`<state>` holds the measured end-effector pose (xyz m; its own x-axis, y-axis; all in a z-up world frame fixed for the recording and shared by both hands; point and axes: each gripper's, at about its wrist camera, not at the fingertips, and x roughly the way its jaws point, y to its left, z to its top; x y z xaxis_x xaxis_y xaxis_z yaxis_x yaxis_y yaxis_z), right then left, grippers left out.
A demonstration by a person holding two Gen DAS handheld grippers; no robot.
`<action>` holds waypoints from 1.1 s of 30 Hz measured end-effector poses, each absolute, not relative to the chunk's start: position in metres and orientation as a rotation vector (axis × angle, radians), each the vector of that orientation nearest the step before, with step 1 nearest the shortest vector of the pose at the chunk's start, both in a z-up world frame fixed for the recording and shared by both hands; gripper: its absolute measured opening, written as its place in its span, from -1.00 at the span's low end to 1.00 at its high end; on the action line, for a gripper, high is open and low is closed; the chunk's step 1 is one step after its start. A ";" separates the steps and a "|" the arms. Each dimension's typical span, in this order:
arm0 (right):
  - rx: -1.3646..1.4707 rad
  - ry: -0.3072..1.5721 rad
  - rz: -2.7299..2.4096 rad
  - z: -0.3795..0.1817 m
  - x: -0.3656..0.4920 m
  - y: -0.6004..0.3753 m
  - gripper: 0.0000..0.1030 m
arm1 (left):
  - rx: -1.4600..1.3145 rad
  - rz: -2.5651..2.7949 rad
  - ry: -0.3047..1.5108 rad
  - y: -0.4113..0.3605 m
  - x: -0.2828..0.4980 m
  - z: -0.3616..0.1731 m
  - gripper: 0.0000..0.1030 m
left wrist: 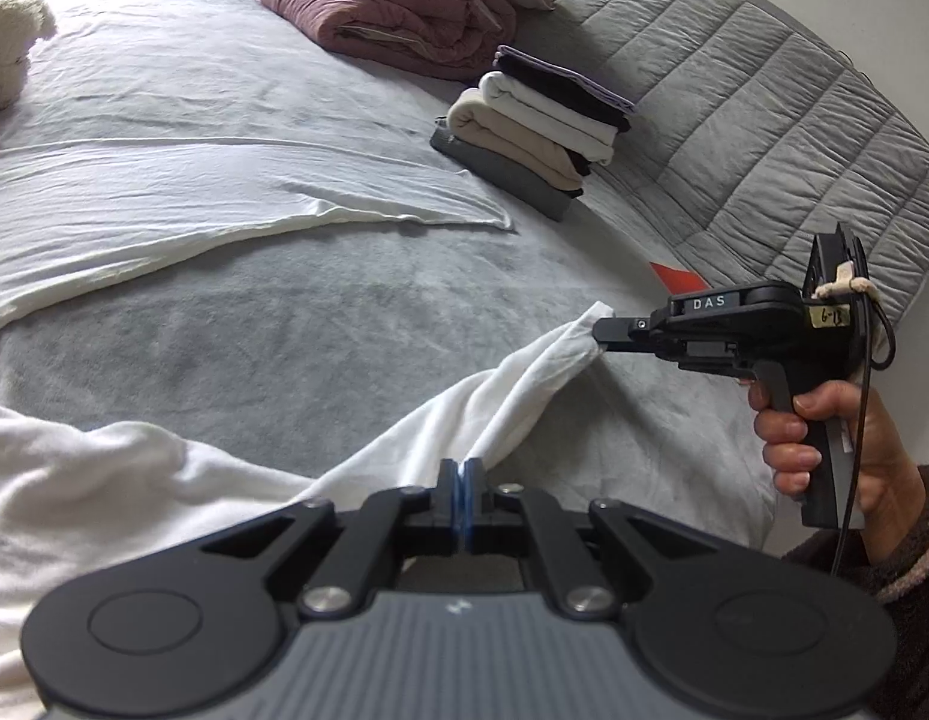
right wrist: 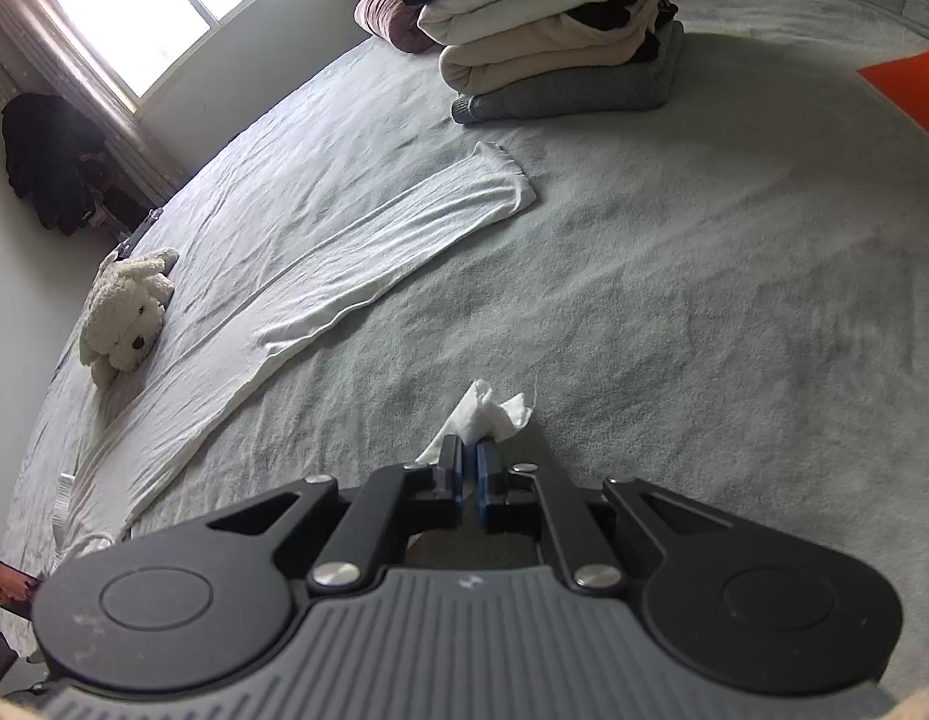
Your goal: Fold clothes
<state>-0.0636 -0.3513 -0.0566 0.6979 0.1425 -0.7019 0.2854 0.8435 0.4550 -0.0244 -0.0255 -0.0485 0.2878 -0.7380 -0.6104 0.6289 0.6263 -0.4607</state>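
I hold both claws clamped on the white garment [left wrist: 512, 384]: left claw [left wrist: 463, 471] on its edge, right claw [right wrist: 469, 456] on a bunched corner, above the bed [left wrist: 320, 294].

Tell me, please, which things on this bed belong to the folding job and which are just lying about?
Part of the job:
- white cotton garment, pinched by both grippers, left and right
- stack of folded clothes

Just lying about:
- cream plush toy dog
- rolled pink quilt
- orange flat object
- dark clothes hanging near the window
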 end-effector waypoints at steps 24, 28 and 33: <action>0.491 1.021 -0.090 -0.068 -0.157 -0.354 -0.87 | 0.160 -1.160 0.991 -0.043 -0.060 -0.059 -0.97; 0.468 1.021 -0.073 -0.059 -0.158 -0.353 -0.65 | 0.152 -1.157 0.986 -0.035 -0.057 -0.055 -0.89; 0.392 0.979 -0.067 -0.044 -0.146 -0.350 -0.17 | 0.133 -1.115 0.954 -0.020 -0.047 -0.045 -0.57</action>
<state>-0.1462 -0.3499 -0.0442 0.5616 0.1198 -0.8187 0.2300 0.9278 0.2936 -0.0472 -0.0202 -0.0446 0.1043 -0.7001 -0.7064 0.8060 0.4756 -0.3524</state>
